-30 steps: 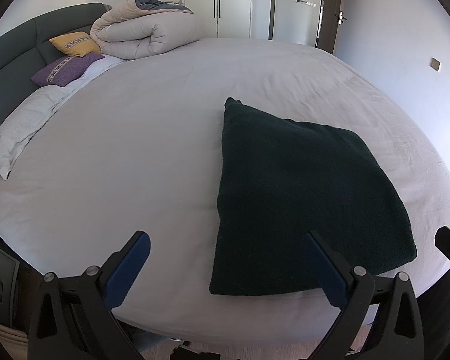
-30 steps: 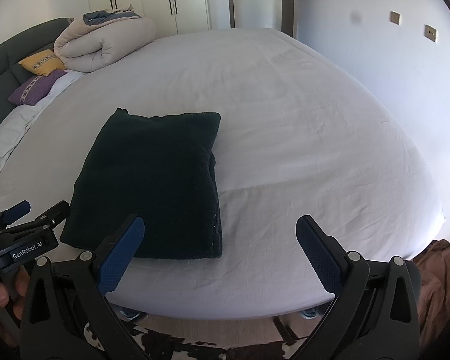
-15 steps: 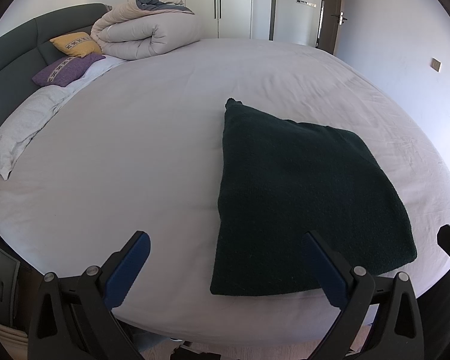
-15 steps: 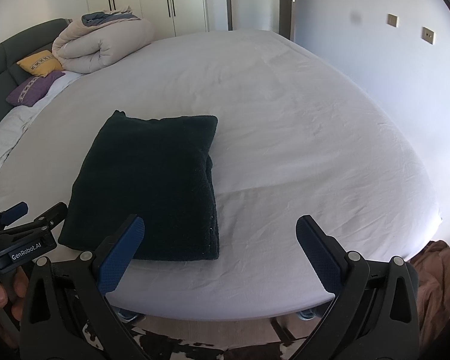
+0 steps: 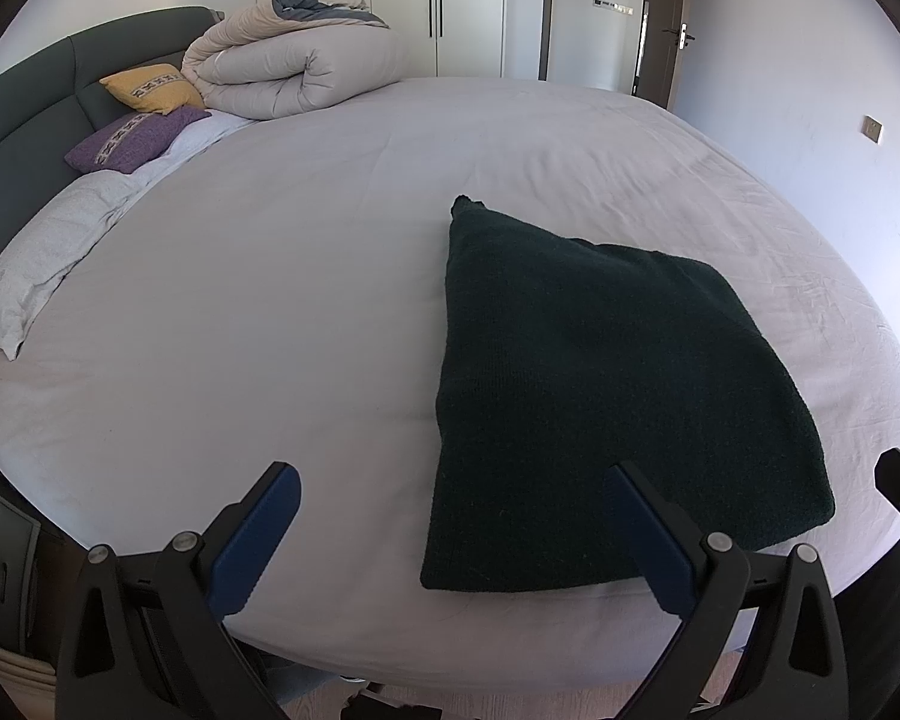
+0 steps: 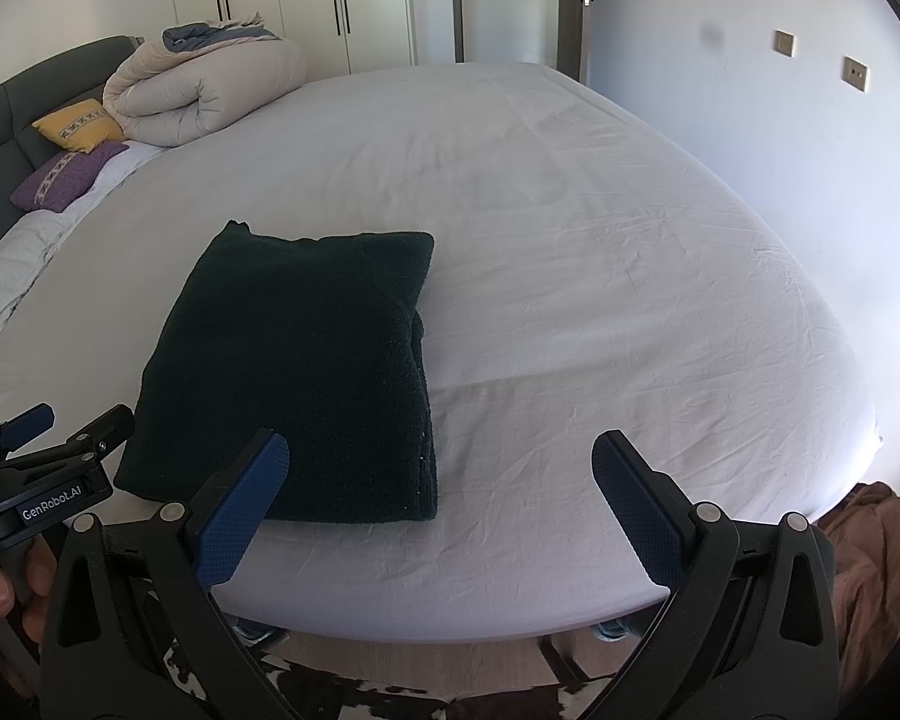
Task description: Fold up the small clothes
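Lying flat on the bed [image 5: 282,300], near its near edge, is a dark green folded garment [image 5: 600,396]; it forms a compact rectangular stack with layered edges visible along its right side in the right wrist view [image 6: 306,372].

Left tool [image 5: 450,531]: fingers spread wide, holding nothing. It hovers off the near edge of the bed. Its right blue pad [image 5: 648,540] overlaps the garment's near edge in the picture; contact cannot be confirmed. Its left pad [image 5: 255,540] sits over bare sheet, well left of the garment. The garment thus lies ahead and to the right of this tool's centre line.

Right tool [image 6: 441,513]: fingers spread wide, holding nothing. It also hovers off the near edge. Its left pad [image 6: 240,516] overlaps the garment's near right corner in the picture; its right pad [image 6: 636,516] is over bare sheet, apart from the garment. The garment lies ahead and to the left of this tool.

In the right wrist view the left tool appears at the far left [image 6: 36,450], near the garment's near left corner, with the person's hand [image 6: 6,582] around its grip.

Other items noted: a rolled beige duvet [image 5: 294,69] at the far left of the bed, a yellow cushion [image 5: 153,87] and a purple cushion [image 5: 135,138] beside it against the dark headboard [image 5: 24,120], a white pillow [image 5: 36,258] at the left, and white wardrobe doors [image 5: 468,6] beyond. A brown cloth [image 6: 870,564] lies off the bed at near right.
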The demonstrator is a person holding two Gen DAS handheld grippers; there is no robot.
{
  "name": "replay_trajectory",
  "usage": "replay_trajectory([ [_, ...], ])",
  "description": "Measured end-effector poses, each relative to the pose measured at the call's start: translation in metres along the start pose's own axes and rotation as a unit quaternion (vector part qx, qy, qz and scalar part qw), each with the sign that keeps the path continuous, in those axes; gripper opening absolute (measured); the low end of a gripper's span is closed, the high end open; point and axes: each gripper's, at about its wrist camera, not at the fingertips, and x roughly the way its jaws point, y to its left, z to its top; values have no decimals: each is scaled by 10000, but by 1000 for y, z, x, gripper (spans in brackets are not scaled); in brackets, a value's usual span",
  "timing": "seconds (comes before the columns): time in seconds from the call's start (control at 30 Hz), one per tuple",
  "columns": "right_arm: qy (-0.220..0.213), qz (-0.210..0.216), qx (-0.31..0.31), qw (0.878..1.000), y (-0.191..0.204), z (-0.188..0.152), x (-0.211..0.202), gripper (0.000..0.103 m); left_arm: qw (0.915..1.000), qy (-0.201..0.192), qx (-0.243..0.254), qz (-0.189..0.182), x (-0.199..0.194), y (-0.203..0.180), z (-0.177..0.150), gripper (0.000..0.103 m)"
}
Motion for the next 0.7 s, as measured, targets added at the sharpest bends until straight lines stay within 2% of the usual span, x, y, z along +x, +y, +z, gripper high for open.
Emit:
replay_trajectory([
  [0.37, -23, -262, -30, 9996, -1, 2, 3, 103, 10000, 4, -14, 31, 0, 1, -2, 103],
  [0.7, 1, -257, 11, 9997, 1, -1, 3, 103, 10000, -34, -32, 67, -3, 2, -6, 103],
])
